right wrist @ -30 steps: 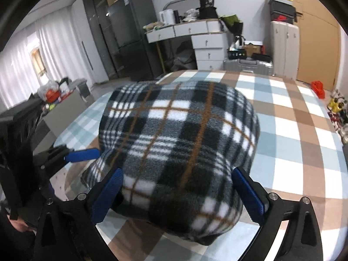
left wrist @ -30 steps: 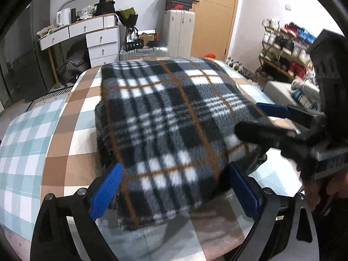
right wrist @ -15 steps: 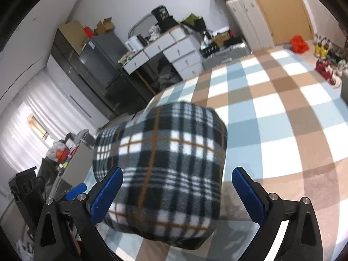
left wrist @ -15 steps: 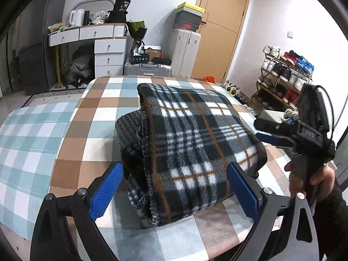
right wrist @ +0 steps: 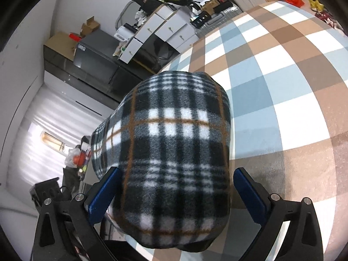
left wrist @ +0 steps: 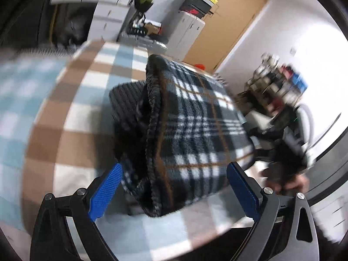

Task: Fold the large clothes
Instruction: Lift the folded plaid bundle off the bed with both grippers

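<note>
One folded plaid fleece garment lies on the checked bedspread, long axis running away from both cameras, its layered open edge on the left. Two grippers, left gripper and right gripper, both spread wide, grasping nothing. Since a moment ago, both have tilted; the bundle stayed put.

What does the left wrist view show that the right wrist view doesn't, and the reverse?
Only the left wrist view: the bundle's open side with its stacked layer edges, a wooden door, a blurred shoe rack and a hand. Only the right wrist view: a dark fridge and white curtains. Both: the folded plaid garment on the checked bed cover, the white drawer unit, and open blue-padded fingers either side of the garment.
</note>
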Demonstrator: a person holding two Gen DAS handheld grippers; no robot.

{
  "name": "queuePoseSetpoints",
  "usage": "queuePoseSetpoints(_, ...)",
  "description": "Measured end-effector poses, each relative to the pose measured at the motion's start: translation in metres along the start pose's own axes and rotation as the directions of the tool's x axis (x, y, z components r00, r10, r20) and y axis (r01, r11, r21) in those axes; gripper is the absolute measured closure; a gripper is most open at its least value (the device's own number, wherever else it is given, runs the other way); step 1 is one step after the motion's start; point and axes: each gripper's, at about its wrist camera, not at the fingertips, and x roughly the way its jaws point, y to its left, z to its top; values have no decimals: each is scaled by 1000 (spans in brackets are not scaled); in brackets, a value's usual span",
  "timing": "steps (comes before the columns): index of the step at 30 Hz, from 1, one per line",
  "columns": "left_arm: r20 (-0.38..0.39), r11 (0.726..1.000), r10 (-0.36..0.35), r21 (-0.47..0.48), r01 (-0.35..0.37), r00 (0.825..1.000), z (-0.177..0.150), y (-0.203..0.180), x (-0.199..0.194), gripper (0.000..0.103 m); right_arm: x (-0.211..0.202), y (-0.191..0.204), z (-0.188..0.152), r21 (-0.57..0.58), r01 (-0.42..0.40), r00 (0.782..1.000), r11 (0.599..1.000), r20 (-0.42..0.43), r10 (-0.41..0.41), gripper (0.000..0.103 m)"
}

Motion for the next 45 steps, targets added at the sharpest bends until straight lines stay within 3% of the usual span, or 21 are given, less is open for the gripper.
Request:
queuePoseSetpoints(3,-40,992,-69,-111,64,997,2,18,0,3,0,5,0,-35,18,1000,999,14,-18,0)
queuePoseSetpoints(5,-106,964,-112,-252,82,988,3,38,11,1,1,4,0,-37,16,1000,999,12,-16,0)
queuePoseSetpoints(8,-162,916,-183,-386,108,970,1,54,25,1,3,0,0,-8,-4,1000,1000,-1,4,0)
queuePoseSetpoints(12,-235,907,-171,-417,59,957,0,58,39,1,3,-3,-1,3,-13,1000,1000,-10,13,0)
queuePoseSetpoints(17,-260,815,-358,-555,165,897,3,66,56,1,0,3,1,-45,27,1000,999,4,-27,0)
queuePoseSetpoints(22,-289,793,-401,-584,171,869,15,66,62,2,-18,13,4,-92,87,994,992,74,-80,0)
queuePoseSetpoints(24,-321,793,-410,-587,161,854,19,67,66,1,-20,13,6,-99,89,993,991,81,-81,0)
queuePoseSetpoints(27,-380,794,-426,-593,138,821,18,63,77,2,-4,3,10,-77,96,995,992,0,-97,0)
queuePoseSetpoints(29,-411,794,-437,-594,129,800,17,58,86,1,5,-11,14,-19,6,999,1000,-36,-7,0)
queuePoseSetpoints(32,-436,812,-432,-569,130,789,20,49,91,1,16,-25,19,85,-55,994,995,-88,62,0)
queuePoseSetpoints(36,-457,820,-443,-554,142,771,22,39,97,1,31,-26,20,101,-108,985,989,-123,120,0)
queuePoseSetpoints(40,-476,822,-464,-546,162,747,24,24,106,1,52,-37,18,214,-199,957,956,-168,236,0)
queuePoseSetpoints(45,-501,847,-463,-494,197,731,23,2,110,1,56,-35,20,209,-214,952,954,-176,252,0)
